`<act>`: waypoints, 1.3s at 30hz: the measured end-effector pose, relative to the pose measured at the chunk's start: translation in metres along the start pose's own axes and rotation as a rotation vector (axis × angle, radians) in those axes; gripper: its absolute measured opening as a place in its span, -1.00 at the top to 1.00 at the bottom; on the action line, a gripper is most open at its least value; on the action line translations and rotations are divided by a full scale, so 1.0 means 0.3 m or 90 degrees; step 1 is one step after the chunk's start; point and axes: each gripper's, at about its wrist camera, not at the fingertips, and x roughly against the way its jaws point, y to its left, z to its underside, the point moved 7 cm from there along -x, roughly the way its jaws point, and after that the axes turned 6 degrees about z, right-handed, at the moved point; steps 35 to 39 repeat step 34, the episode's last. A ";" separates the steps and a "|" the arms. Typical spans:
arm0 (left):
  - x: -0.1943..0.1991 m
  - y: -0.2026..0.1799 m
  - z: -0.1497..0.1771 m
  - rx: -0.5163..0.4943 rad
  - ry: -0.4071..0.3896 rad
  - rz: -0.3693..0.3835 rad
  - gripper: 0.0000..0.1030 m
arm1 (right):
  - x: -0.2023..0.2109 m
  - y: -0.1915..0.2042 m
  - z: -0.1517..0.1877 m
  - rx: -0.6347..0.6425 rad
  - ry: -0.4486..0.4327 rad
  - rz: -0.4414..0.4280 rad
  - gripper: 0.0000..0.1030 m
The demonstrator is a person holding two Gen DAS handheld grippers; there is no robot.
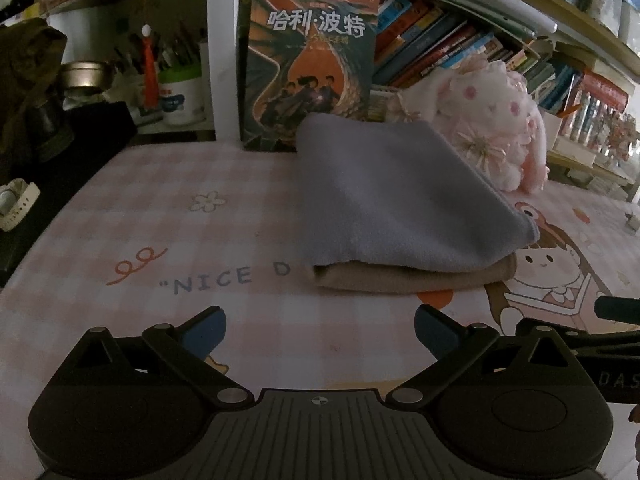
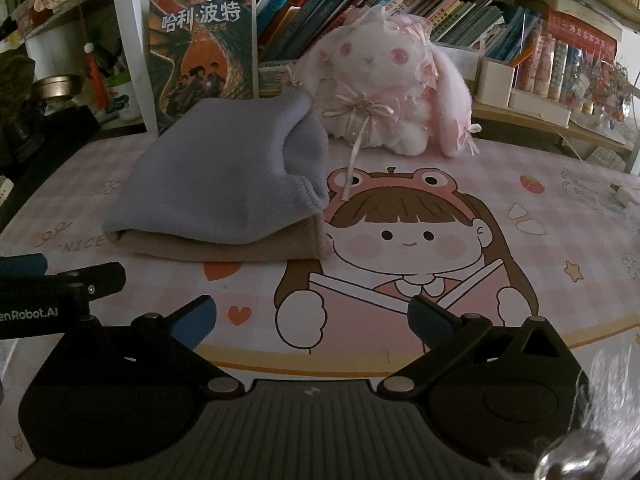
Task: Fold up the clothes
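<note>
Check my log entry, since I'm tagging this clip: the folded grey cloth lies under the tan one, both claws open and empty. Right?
Not quite. The grey cloth lies on top of the tan cloth, as the right wrist view shows. The rest holds: left claw and right claw are open and empty.

Plush bunny (image 2: 394, 92), upright book (image 2: 204, 46), pink cartoon desk mat (image 2: 520, 216), bookshelf (image 2: 480, 12)

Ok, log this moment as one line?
left claw: open, empty | right claw: open, empty | grey cloth: folded atop tan cloth | mat
</note>
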 end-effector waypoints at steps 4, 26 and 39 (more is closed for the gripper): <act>-0.002 0.000 0.002 -0.001 0.003 0.001 -0.98 | -0.002 0.002 0.000 0.001 0.000 -0.001 -1.00; -0.004 -0.019 0.009 -0.019 0.004 0.013 -0.98 | -0.004 0.002 0.002 0.001 0.003 0.001 -1.00; -0.007 -0.015 0.008 -0.016 0.002 0.012 -0.98 | -0.007 0.006 0.003 0.003 0.004 -0.001 -1.00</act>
